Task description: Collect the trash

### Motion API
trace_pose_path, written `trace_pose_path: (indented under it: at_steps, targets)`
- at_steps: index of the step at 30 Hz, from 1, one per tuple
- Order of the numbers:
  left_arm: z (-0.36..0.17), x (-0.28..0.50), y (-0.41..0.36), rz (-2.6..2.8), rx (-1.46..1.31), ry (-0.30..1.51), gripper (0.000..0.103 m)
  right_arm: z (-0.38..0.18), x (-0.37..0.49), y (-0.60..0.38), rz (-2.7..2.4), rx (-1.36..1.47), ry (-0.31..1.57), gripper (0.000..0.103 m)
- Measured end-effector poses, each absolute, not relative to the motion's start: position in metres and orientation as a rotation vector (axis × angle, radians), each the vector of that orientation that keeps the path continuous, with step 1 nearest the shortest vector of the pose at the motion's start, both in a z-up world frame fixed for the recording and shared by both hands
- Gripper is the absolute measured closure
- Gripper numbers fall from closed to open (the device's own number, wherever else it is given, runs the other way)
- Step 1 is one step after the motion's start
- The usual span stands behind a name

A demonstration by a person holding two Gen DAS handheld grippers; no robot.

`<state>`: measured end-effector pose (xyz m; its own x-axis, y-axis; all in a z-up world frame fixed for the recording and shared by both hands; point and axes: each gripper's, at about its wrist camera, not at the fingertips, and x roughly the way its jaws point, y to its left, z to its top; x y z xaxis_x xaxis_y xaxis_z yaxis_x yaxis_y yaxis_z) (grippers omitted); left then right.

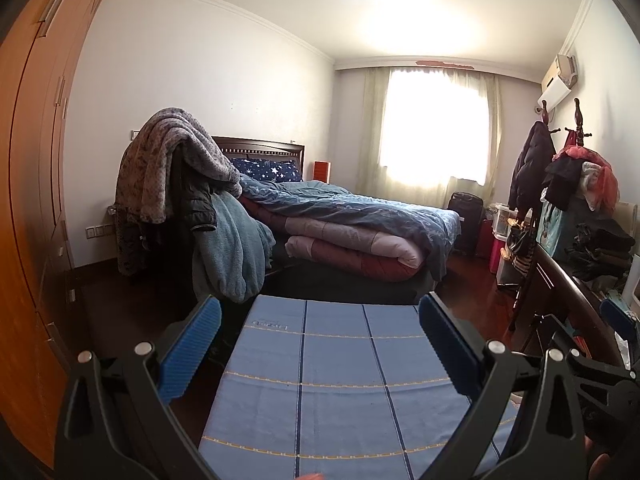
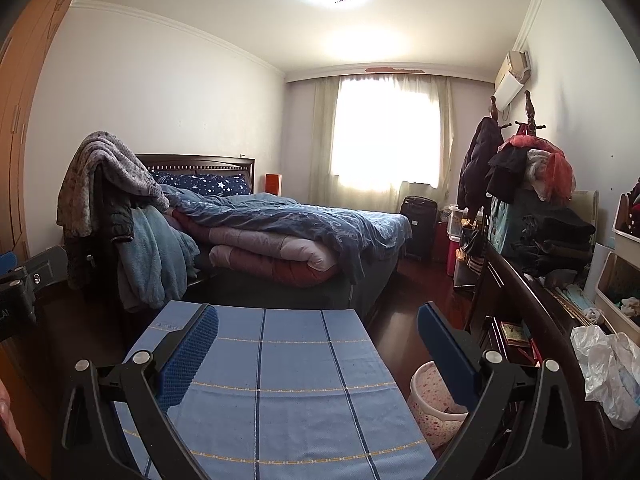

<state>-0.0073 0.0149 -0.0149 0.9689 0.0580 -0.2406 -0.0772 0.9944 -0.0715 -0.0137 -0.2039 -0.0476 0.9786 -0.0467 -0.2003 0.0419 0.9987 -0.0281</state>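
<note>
My left gripper is open above a surface under a blue checked cloth, with nothing between its blue pads. My right gripper is open too, held over the same cloth and empty. A small pink-speckled waste bin stands on the floor to the right of the cloth, partly behind my right finger. A crumpled white plastic bag lies on the dark cabinet top at the far right. The other gripper shows at the right edge of the left wrist view.
A bed with piled quilts fills the middle of the room. A chair draped with blankets stands at its near left corner. A wooden wardrobe lines the left wall. A cluttered dark cabinet and coat rack run along the right.
</note>
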Motion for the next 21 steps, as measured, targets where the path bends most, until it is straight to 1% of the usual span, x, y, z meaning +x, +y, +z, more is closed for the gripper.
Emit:
trace_pose_path:
  at_steps: [21]
  targets:
    - [-0.0143, -0.0085, 0.0199, 0.051, -0.089, 0.228, 0.003, -0.05, -0.0145, -0.204, -0.042, -0.022, 0.208, 0.004]
